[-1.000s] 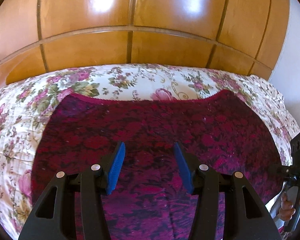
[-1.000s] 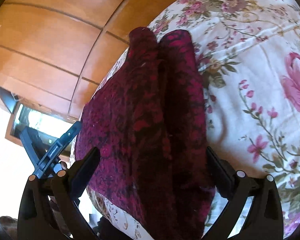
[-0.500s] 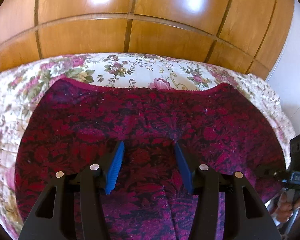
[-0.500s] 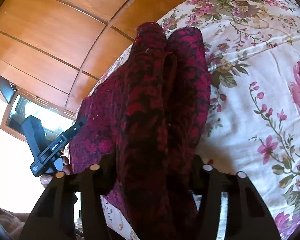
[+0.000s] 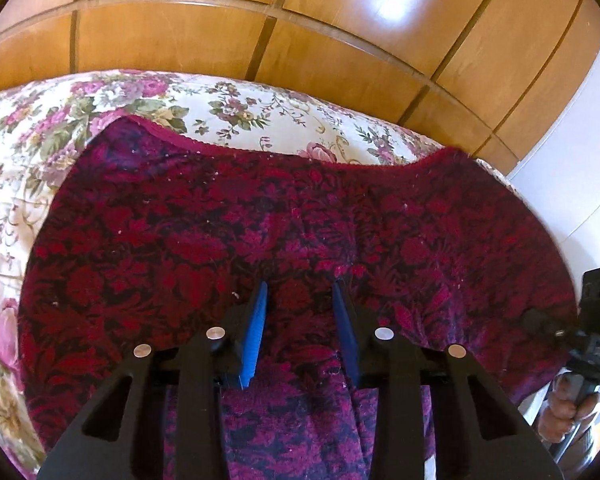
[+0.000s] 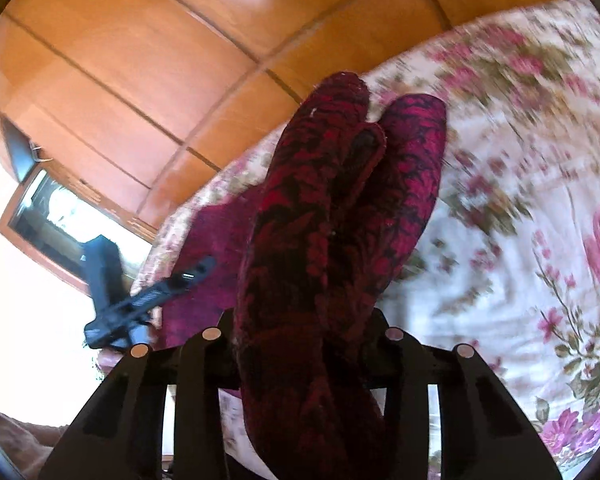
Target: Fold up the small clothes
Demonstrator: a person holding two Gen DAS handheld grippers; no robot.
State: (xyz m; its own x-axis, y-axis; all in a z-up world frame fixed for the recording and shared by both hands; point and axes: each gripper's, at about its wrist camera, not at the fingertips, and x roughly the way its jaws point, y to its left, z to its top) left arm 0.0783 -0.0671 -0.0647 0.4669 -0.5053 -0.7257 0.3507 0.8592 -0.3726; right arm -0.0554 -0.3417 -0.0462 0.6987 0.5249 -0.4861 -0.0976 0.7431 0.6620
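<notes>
Wooden wardrobe panels (image 5: 308, 40) rise behind a bed covered in a cream bedspread (image 5: 260, 108) printed with pink and purple flowers.

On that spread, the left gripper (image 5: 300, 292) points down at a dark red patterned garment (image 5: 260, 220). Its jaws have just been closing, and the blue pads (image 5: 256, 332) now stand a narrow gap apart with a ridge of the cloth bunched between them; whether they actually pinch it cannot be told. Around them the garment lies spread wide across the bed, its trimmed far edge curving toward the wardrobe.

To the right in this view, the other tool shows at the garment's side edge, with a person's hand (image 5: 564, 408) wrapped round its handle.

The right gripper (image 6: 304, 320) has also just been closing, and its jaws are clamped on a thick gathered fold of the same garment (image 6: 320, 208), which stands up between them in two lobes, lifted off the blurred bedspread (image 6: 520, 200). Beyond that fold to the left, the left gripper (image 6: 148, 304) shows as a black bar near a bright window (image 6: 52, 216).
</notes>
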